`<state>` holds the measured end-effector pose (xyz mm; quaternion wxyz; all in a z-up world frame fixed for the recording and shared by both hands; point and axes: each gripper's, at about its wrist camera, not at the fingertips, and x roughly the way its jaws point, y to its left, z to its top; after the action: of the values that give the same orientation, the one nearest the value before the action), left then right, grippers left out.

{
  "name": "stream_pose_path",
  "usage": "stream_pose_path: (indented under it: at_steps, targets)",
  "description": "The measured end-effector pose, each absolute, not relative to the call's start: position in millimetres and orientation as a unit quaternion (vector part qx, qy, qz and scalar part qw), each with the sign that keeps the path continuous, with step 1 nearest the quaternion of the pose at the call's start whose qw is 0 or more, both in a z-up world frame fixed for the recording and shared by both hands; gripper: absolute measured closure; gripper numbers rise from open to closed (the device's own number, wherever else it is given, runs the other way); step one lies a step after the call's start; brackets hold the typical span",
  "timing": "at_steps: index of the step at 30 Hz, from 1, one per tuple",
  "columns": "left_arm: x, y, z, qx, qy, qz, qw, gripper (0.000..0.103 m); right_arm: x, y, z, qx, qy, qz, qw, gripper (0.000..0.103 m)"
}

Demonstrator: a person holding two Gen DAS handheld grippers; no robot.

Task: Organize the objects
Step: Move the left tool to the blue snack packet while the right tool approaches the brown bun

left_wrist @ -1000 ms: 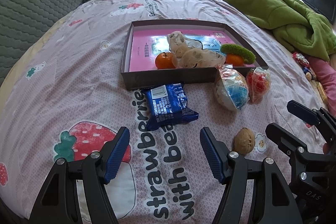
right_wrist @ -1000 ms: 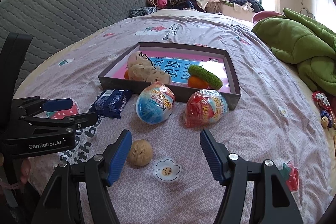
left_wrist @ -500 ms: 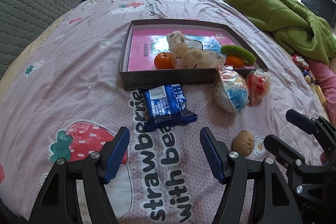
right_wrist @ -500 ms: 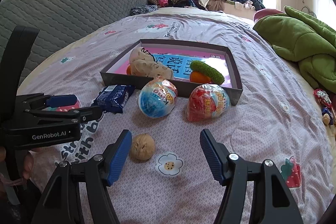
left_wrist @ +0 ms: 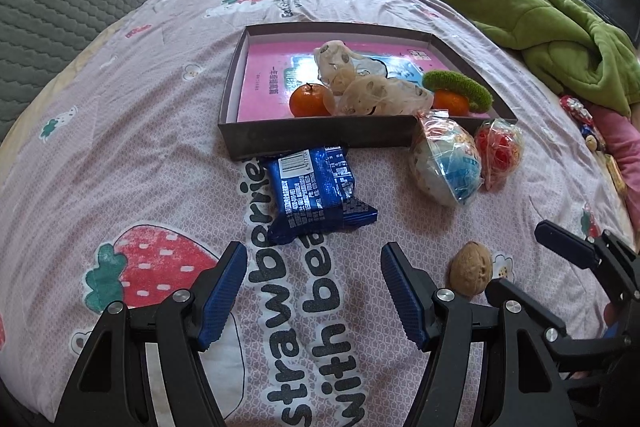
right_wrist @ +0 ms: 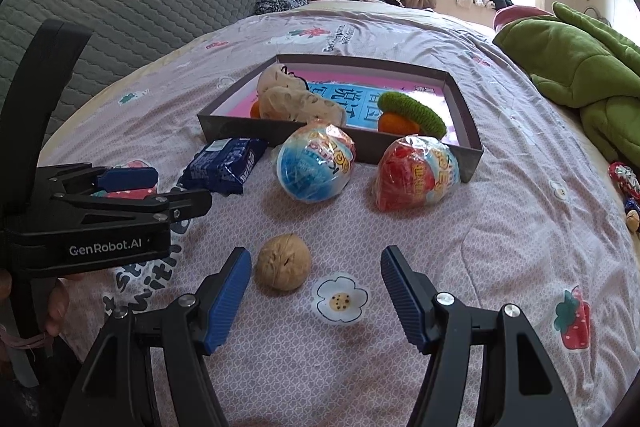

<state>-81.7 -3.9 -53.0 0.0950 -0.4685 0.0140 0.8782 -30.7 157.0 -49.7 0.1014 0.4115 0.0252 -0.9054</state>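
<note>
Bed (left_wrist: 120,131) with a printed sheet

On it lie a box (left_wrist: 320,141), snack packet (left_wrist: 316,193), two wrapped balls, walnut (right_wrist: 283,267), green blanket (left_wrist: 552,27).

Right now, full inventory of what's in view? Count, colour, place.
box: 1, grey with pink floor, mid bed
oranges: 2, orange, in box
lotus-root toys: 2, beige, in box, centre
scrunchie: 1, green, in box, on the right orange
snack pack: 1, blue, on sheet against box front
wrapped balls: 2, one blue-white, one red, on sheet before box
walnut: 1, tan, on sheet by right gripper's left finger
blanket: 1, green, right of bed
bedsheet: 1, pink, strawberry print
left gripper: open, near pack
right gripper: open, walnut between fingers
</note>
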Motion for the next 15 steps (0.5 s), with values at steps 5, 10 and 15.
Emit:
stream_pose_path:
  at_steps: [5, 10, 15]
  targets:
    - [-86.2, -6.7, -51.9, -0.47, 0.001, 0.878, 0.094, 0.032, -27.1, 152.5, -52.5, 0.413, 0.024, -0.904, 0.103, 0.036]
    - [-91.9, -4.7, -49.7, -0.469, -0.002, 0.879, 0.089, 0.032, -25.5, 145.4, -54.5, 0.414, 0.033, -0.904, 0.104, 0.036]
    - [-97.4, -0.1, -46.5, -0.465, -0.001, 0.881, 0.087, 0.032, -25.8, 142.3, -57.3, 0.413, 0.03, -0.904, 0.105, 0.036]
